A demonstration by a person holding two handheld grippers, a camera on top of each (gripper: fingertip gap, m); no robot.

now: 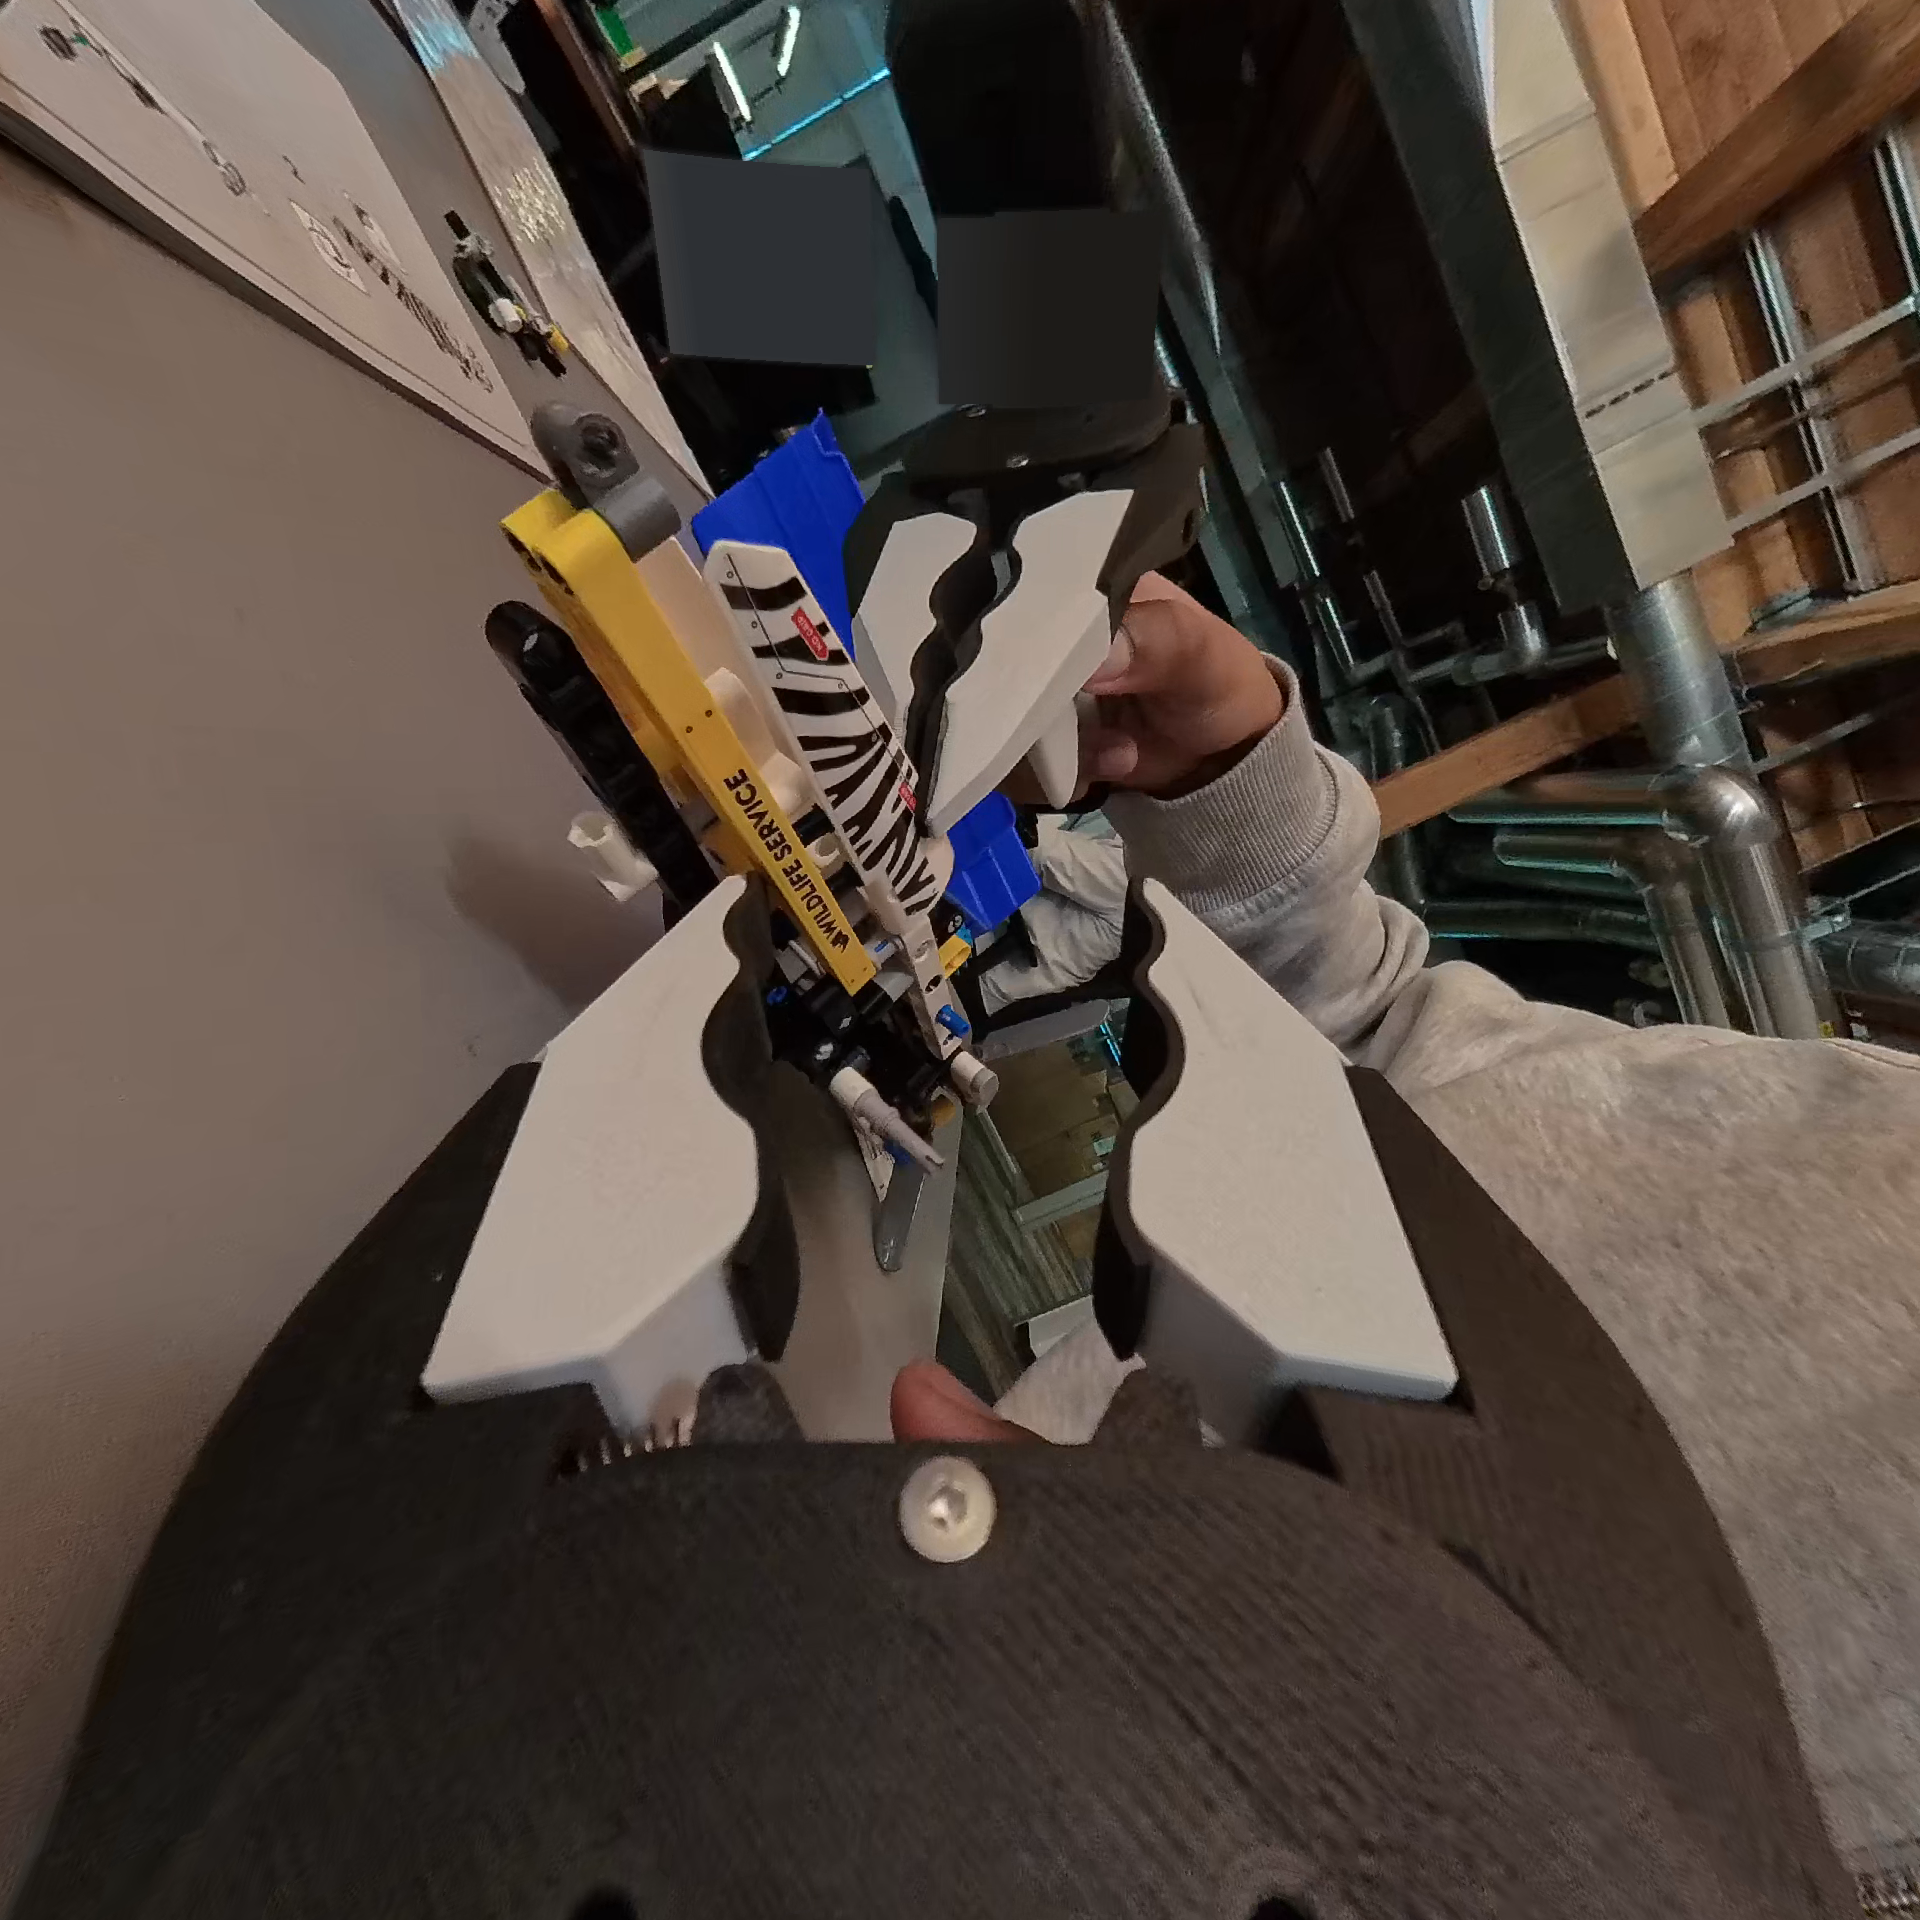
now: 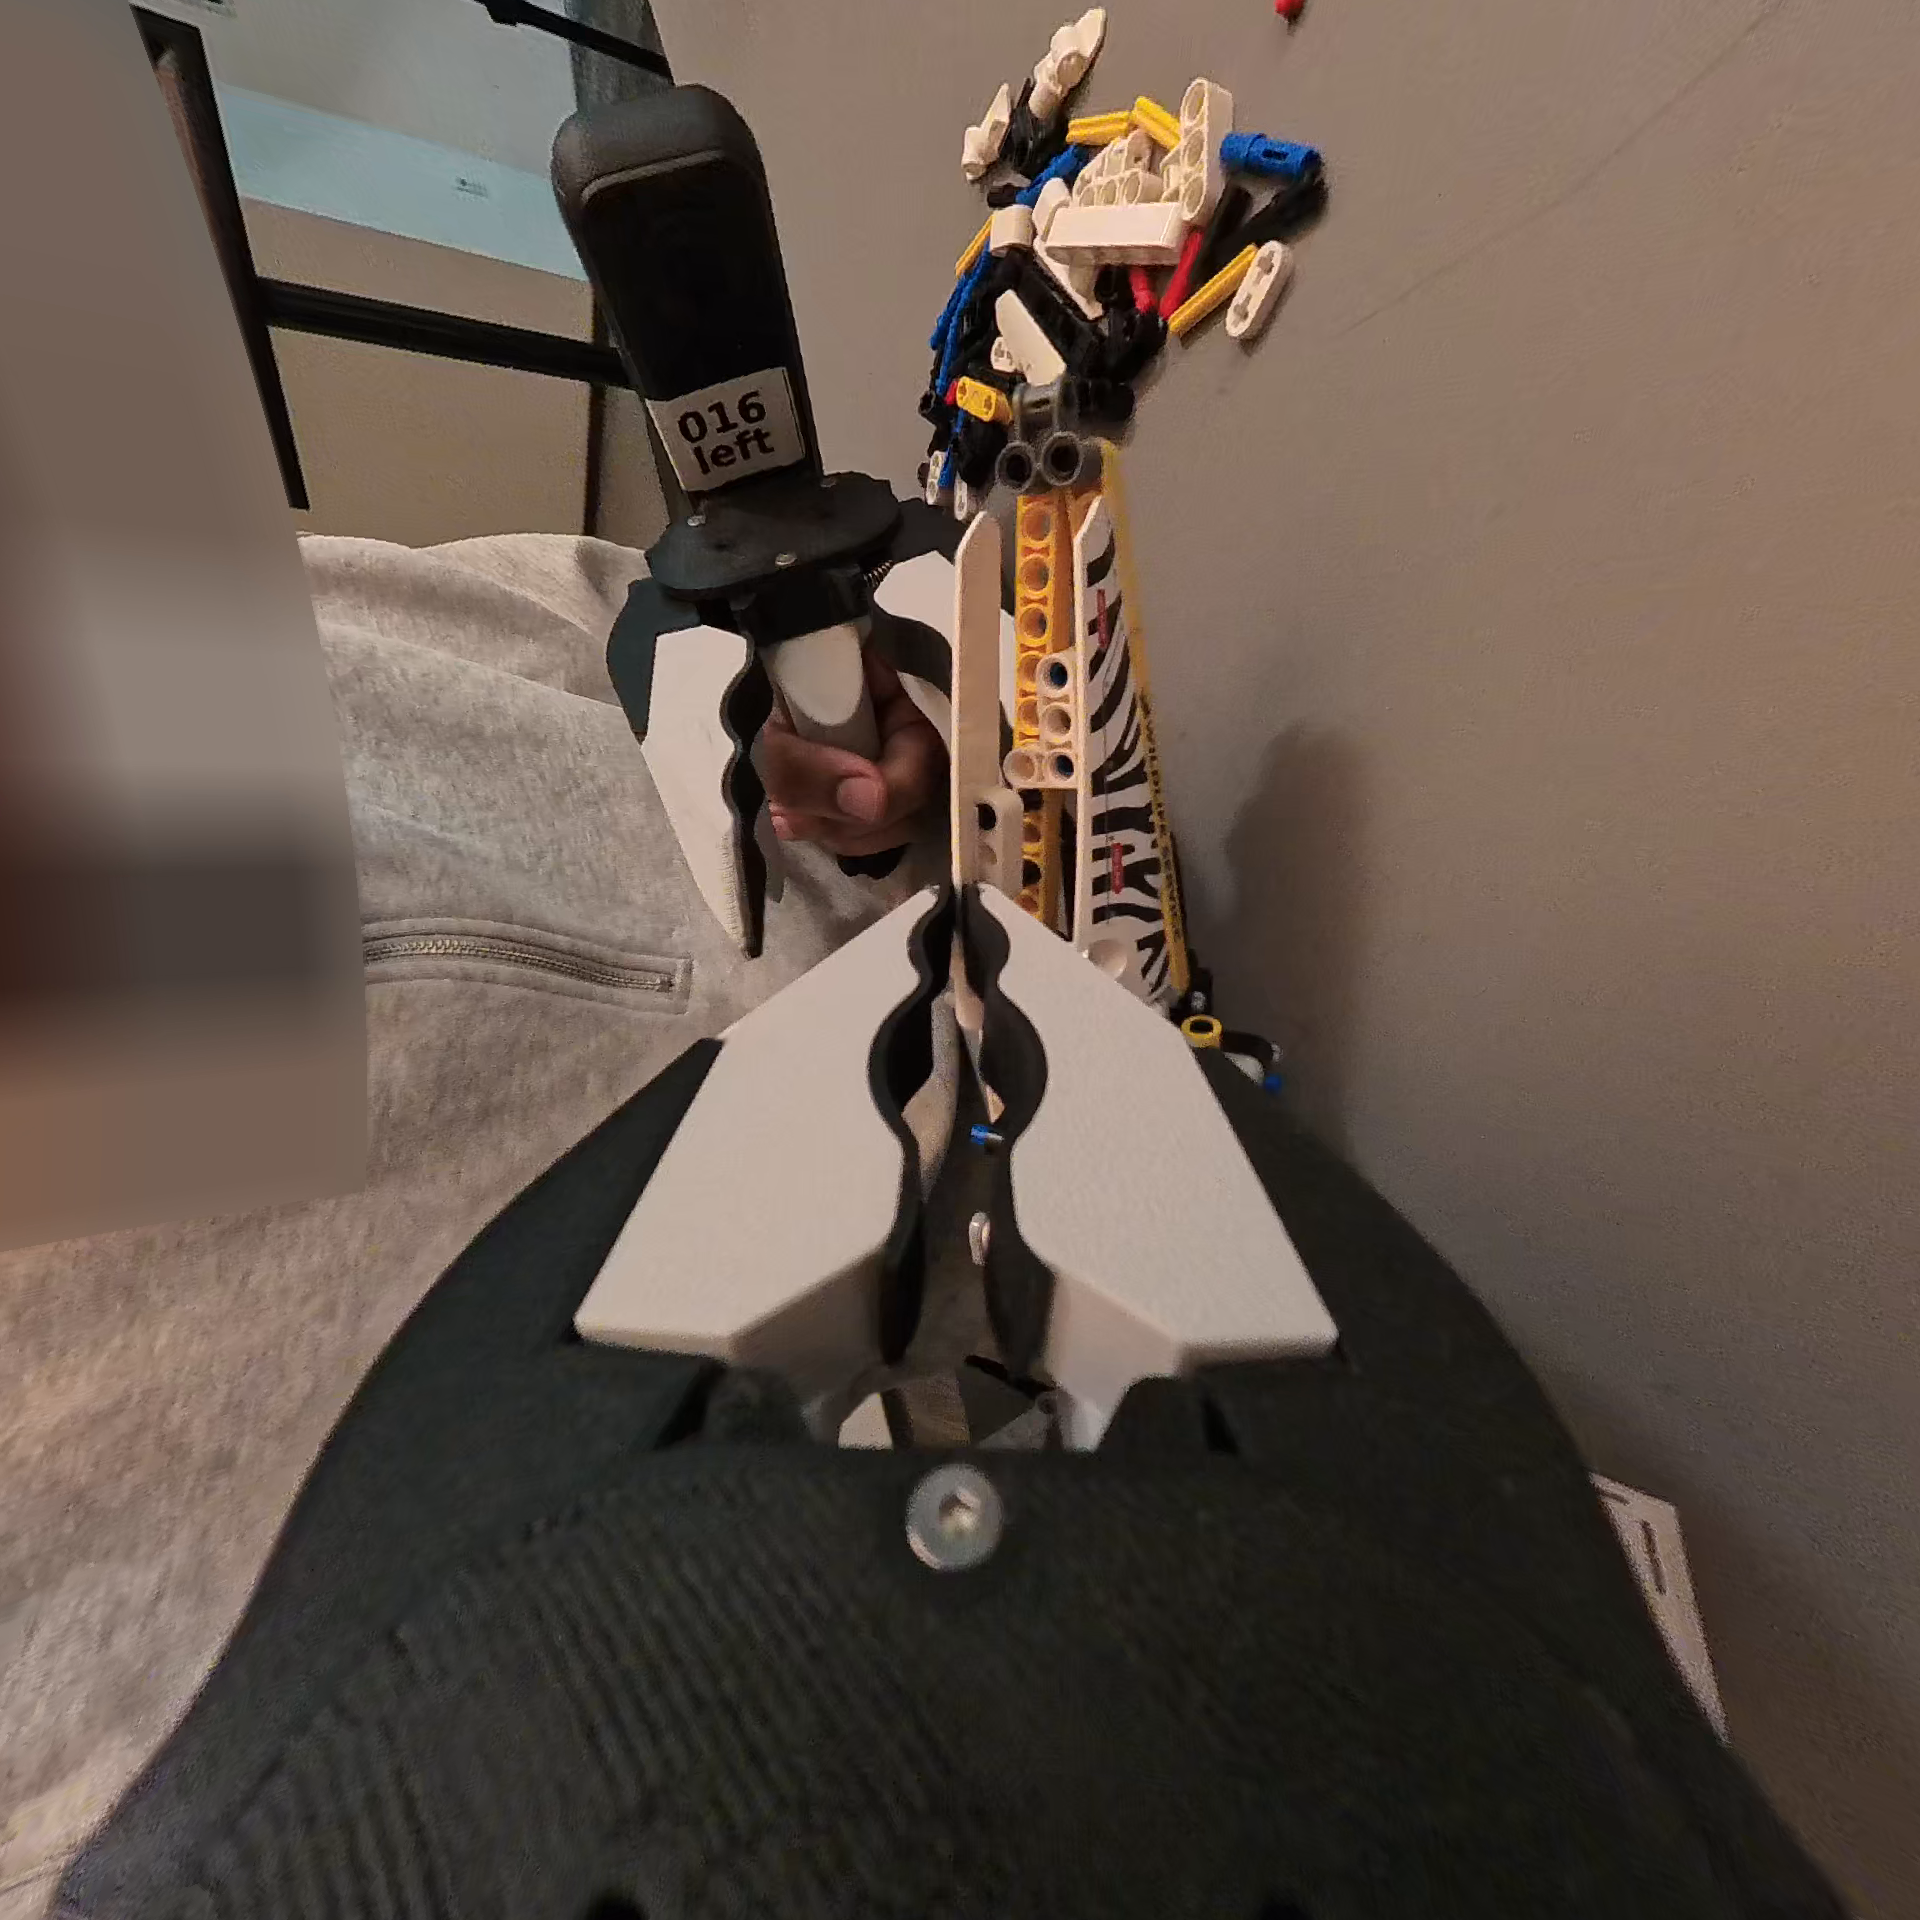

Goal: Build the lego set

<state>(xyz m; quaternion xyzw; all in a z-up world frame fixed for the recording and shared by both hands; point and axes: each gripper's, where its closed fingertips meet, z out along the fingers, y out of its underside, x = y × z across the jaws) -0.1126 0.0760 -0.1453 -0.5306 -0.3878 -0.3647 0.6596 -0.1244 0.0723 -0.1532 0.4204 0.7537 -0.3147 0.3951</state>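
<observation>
Two hand-held grippers over a plain grey tabletop (image 2: 1558,727), with a grey sweatshirt sleeve (image 1: 1558,1091) filling the space behind.

Left gripper (image 1: 940,904), black-bodied with white fingers: jaws spread wide on either side of the near end of the model, pinching nothing.

Right gripper (image 2: 961,904), same build: jaws drawn almost together, clamped on the thin edge of the model's long white panel.

Between the two, the long half-built lego model of yellow beams, white panels and a zebra-striped plate (image 1: 665,665), held close over the tabletop; impossible to tell whether touching it or not.

Beyond its far end, a heap of loose white, black, blue, yellow and red lego pieces (image 2: 1122,229) on the tabletop. Farther off in the left wrist view, a blue plastic bin (image 1: 779,499).

Smallest of all, a tiny blue pin (image 2: 982,1138) glimpsed in the slit of the right jaws.

Probably light for its length, and stiff along the yellow beam. Smooth plastic, so likely slippery under hard pads. Pinned joints and thin panels likely the weak points, apt to swivel or pop off under a twist. Safest hold, by this reading: across the yellow beam near the middle, squeezed flat-on and gently, not by a panel edge.
</observation>
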